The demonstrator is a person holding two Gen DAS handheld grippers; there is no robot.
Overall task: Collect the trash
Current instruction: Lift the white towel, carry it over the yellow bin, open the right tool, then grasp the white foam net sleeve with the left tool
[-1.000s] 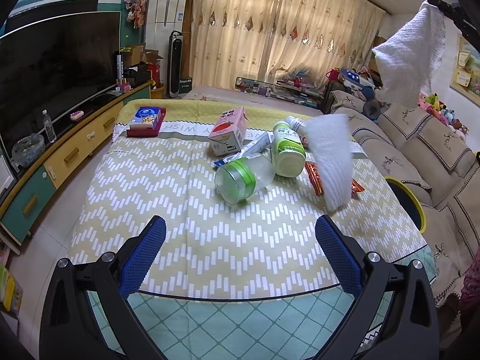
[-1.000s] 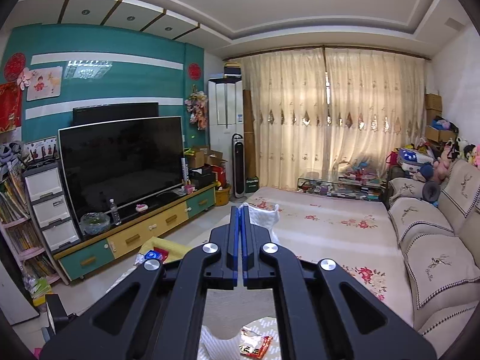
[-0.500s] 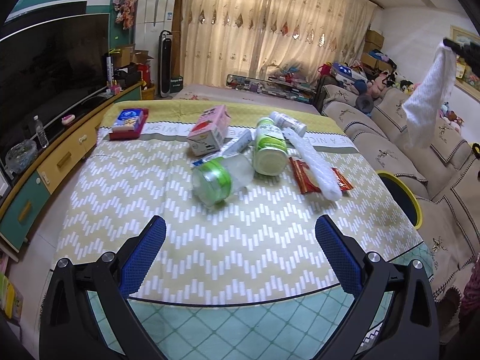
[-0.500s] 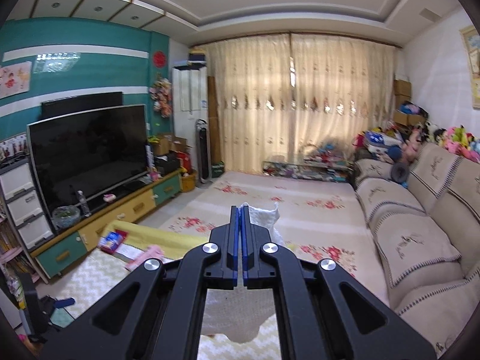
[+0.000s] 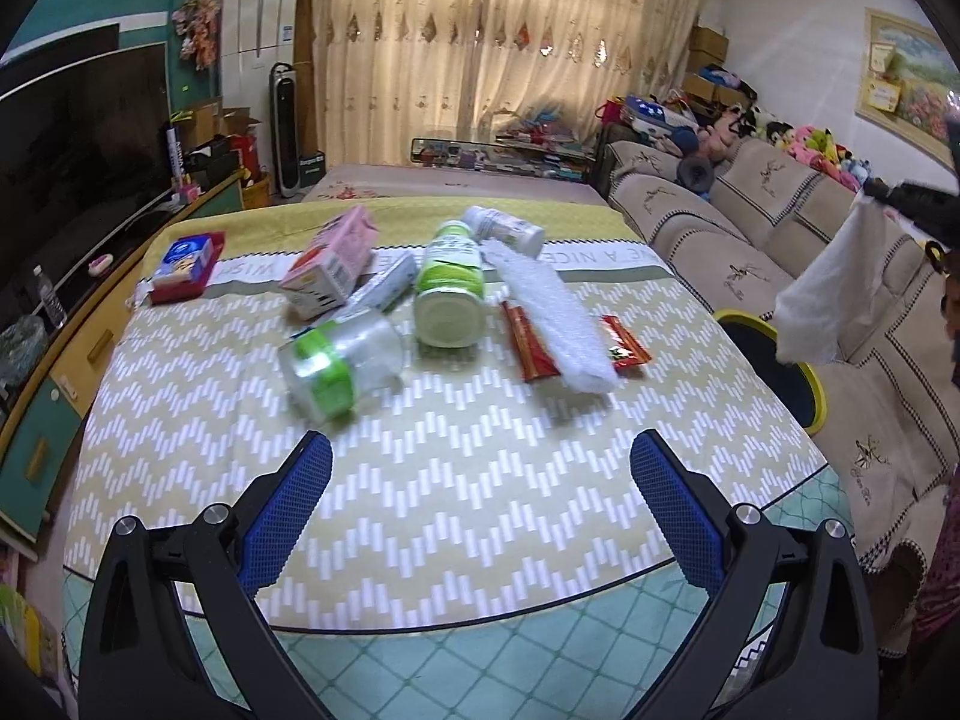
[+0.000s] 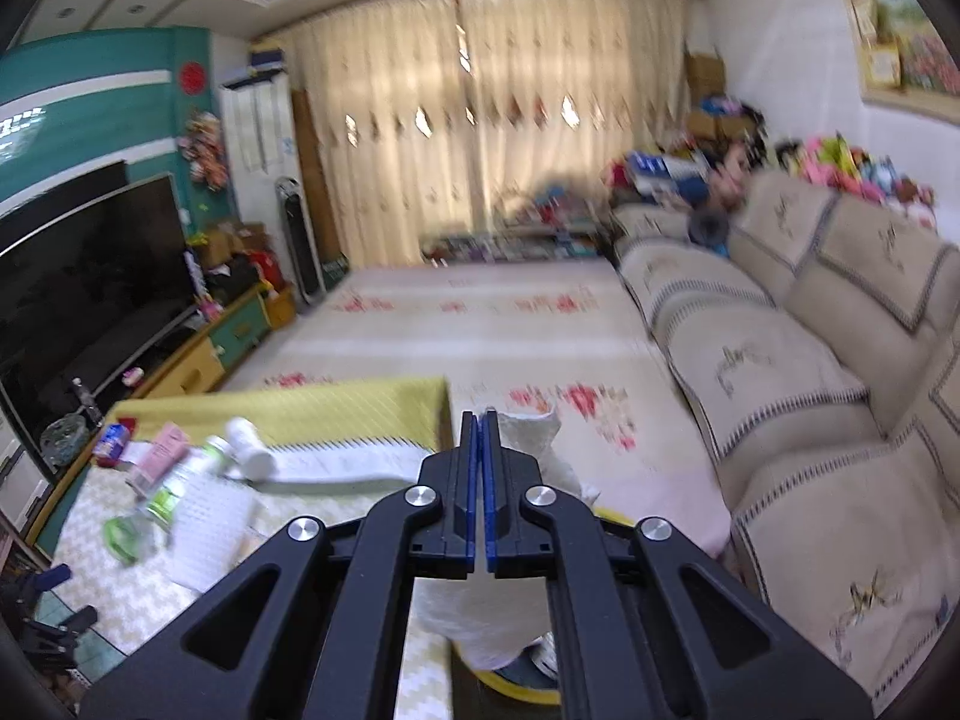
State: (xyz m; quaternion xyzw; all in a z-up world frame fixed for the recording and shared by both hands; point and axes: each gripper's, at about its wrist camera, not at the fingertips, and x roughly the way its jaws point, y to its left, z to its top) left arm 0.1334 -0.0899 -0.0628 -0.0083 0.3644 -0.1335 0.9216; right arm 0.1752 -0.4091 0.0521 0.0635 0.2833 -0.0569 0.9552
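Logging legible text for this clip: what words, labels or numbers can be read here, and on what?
"WISH", upside down, on the tablecloth band by the pink carton.
"A NICE", upside down, on the same band's right end.
Labels on the green bottle, white bottle, blue box and red wrappers: too blurred.

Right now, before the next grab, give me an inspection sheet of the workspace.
Surface: low table under a yellow-and-white zigzag cloth, teal mat beneath.
Job's things: white crumpled paper towel pinched in the right gripper above the yellow-rimmed bin beside the table; clear jar with green band, green-labelled white bottle, small white bottle, pink carton, red wrappers and a white bubble-wrap strip, all lying on the table.
Clutter: blue-and-red box at the far left corner.
Grippers: left gripper open, empty; right shut on the towel.
Cables: nothing seen.
Surroundings: beige sofa, dark television, curtains.
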